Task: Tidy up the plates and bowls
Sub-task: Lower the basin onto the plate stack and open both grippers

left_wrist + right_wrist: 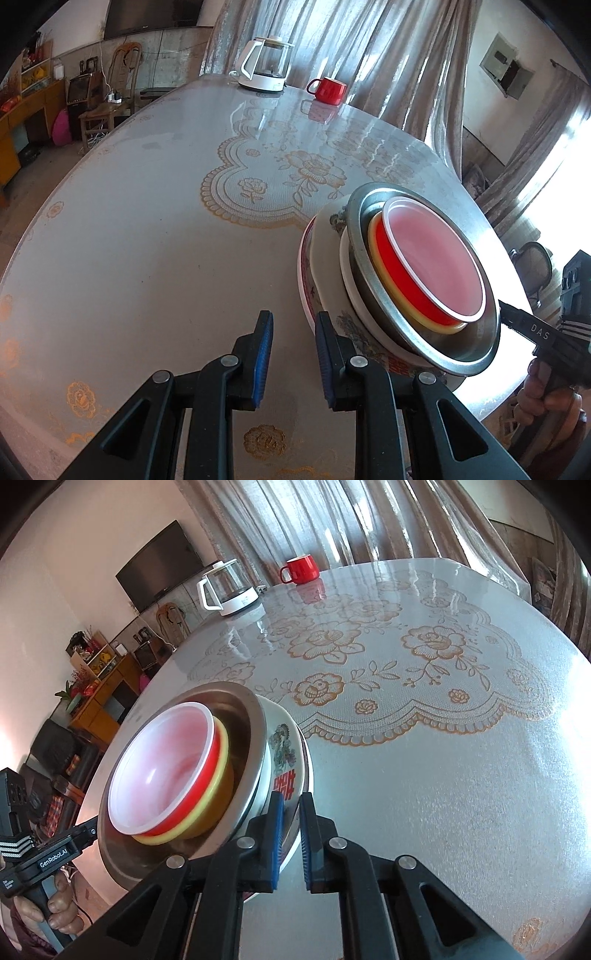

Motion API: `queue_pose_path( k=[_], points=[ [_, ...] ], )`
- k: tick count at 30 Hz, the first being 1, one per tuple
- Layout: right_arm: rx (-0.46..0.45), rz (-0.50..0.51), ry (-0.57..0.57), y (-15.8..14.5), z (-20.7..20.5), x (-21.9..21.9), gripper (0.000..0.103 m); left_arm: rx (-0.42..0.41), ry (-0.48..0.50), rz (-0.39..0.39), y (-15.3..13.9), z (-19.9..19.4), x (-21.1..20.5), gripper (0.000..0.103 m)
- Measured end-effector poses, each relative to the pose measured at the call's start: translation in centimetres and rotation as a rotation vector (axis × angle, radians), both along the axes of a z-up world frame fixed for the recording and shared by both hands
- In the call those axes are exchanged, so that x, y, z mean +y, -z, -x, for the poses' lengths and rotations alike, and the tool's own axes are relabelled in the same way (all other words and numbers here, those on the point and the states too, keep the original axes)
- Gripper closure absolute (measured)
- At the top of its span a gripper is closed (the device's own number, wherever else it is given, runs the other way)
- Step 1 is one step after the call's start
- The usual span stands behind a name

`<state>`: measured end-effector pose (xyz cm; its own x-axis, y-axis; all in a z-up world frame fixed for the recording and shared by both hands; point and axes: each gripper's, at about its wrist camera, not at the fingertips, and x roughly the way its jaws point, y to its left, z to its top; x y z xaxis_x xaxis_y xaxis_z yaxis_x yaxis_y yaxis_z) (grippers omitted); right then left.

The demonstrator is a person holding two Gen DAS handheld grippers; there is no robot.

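On the near part of the desk (461, 775) sits one nested stack: one red plastic bowl with a white inside (162, 771), in one yellow bowl (218, 812), in one wide steel basin (240, 709), on one white porcelain plate printed with flowers and a red character (284, 760); farther back stand one red mug (301, 568) and one glass kettle with a white base and handle (229, 589). The left claw (294, 354) is spread, empty, just beside the plate's rim; the right claw (291, 842) is parted narrowly, and whether it touches the rim I cannot tell. Only the right view shows the red character and a wall television (159, 566); the left view shows a wooden chair (110, 99). Glossy lace-patterned cloth covers the desk; pale curtains (314, 520) hang behind.
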<state>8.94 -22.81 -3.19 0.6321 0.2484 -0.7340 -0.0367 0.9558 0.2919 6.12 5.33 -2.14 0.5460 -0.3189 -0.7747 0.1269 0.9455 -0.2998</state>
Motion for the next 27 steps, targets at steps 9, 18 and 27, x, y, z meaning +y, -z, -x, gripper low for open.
queue_pose_path(
  k=[9,18,27],
  points=[
    [0.014,-0.018,0.007,0.3,-0.2,0.1,0.092,-0.024,-0.012,-0.018,-0.6,0.2,-0.3,0.08],
    [0.011,0.008,0.011,0.3,-0.2,0.5,0.091,-0.045,-0.042,-0.067,-0.8,0.6,-0.6,0.079],
    [-0.002,0.063,0.023,-0.2,0.2,1.0,0.09,-0.055,-0.103,-0.107,-1.4,0.8,0.1,0.078]
  ],
)
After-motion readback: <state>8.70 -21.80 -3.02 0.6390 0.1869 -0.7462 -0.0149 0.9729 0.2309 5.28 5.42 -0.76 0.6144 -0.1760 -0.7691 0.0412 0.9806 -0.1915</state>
